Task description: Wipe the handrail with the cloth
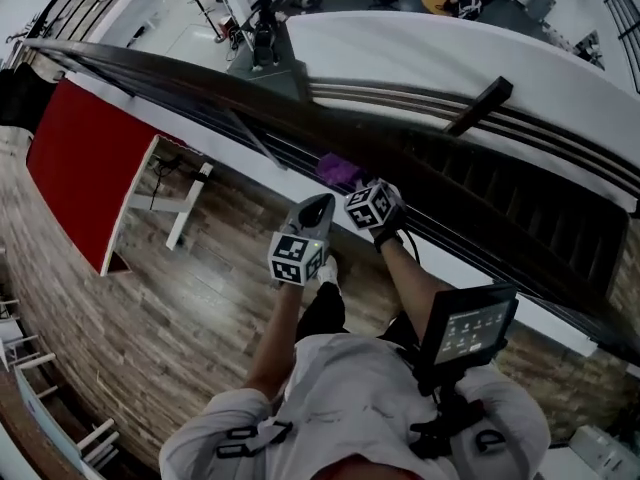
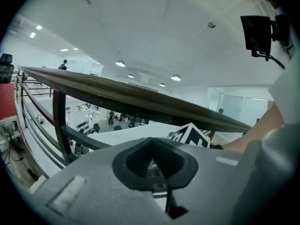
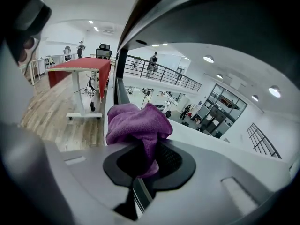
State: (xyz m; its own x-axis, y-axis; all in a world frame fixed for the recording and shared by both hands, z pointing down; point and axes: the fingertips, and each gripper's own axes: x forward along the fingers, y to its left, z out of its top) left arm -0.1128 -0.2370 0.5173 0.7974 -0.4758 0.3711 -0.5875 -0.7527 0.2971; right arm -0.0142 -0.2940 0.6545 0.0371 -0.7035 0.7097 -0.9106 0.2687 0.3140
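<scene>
Right gripper [image 3: 142,159] is clamped shut on a bunched purple towelling cloth [image 3: 136,123], held close beneath the near edge of the long dark wooden handrail [image 1: 200,80]; contact unclear. Left gripper [image 2: 152,163] hangs just beside it, below the rail, jaws together, nothing between them.

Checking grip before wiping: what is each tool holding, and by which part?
The right tool pinches the purple cloth by a bunched fold; the left tool holds nothing.
</scene>
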